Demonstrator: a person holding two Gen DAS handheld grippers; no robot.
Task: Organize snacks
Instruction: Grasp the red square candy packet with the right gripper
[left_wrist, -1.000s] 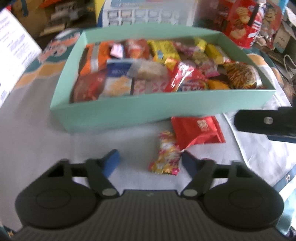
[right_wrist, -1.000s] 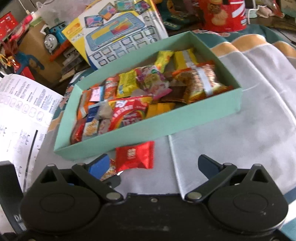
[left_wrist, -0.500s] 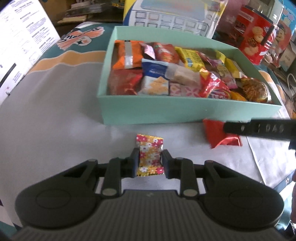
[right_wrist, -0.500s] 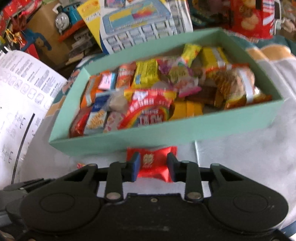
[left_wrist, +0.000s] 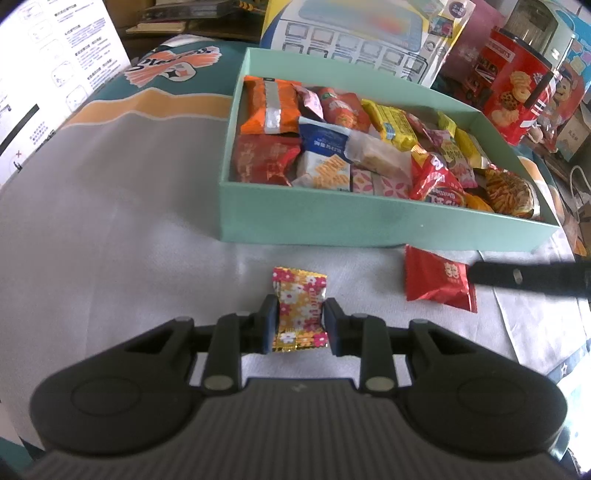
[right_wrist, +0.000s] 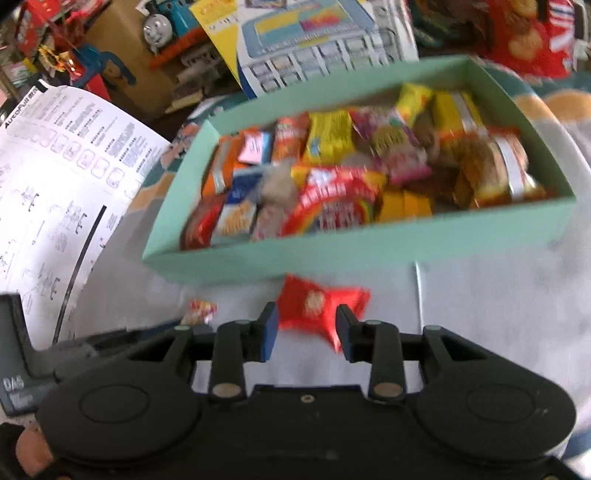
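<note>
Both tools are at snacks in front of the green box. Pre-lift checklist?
1. Left tool on floral candy: jaws just closed, pads pressing both sides: ok.
2. Right tool on red packet: jaws just closed, then eased open slightly; packet between them, contact blurred: cannot tell.
3. Tools apart from each other: ok.
4. Green box open-topped, straight ahead: ok.
5. Free spot in box: packets crowd it: cannot tell.
</note>
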